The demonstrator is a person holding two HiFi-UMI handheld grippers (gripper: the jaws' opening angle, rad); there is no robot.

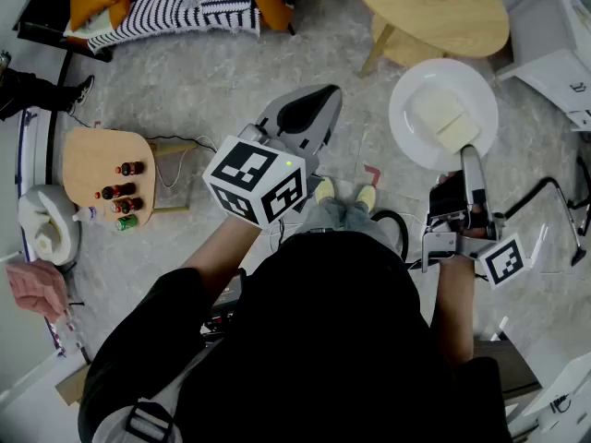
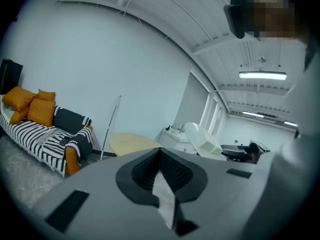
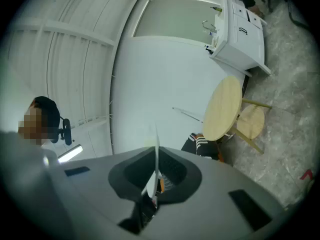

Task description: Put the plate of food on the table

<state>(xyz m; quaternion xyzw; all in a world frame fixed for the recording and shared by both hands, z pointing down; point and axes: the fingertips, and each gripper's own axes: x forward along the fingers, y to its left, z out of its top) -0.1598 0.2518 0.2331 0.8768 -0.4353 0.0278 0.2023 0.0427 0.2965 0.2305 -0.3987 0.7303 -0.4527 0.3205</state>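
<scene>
A white plate [image 1: 413, 137] carrying a pale slab of food [image 1: 441, 118] hangs over the floor to the right of the person's feet. My right gripper [image 1: 472, 158] is shut on its near rim. In the right gripper view that plate shows edge-on as a thin white line [image 3: 155, 151] between the jaws of the right gripper [image 3: 152, 184]. The round wooden table [image 1: 434, 7] stands just beyond the plate. My left gripper [image 1: 309, 109] is held out in front of the person, shut, with nothing in it. From the left gripper view the plate [image 2: 202, 139] appears tilted beside the table [image 2: 131, 143].
A white cabinet [image 1: 554, 44] stands right of the round table. At the left, a low wooden side table [image 1: 92, 150] bears several small bottles [image 1: 120, 192]. A sofa with a striped blanket and orange cushions [image 1: 185, 3] lies at the top left. A black cable [image 1: 554, 197] loops on the floor at right.
</scene>
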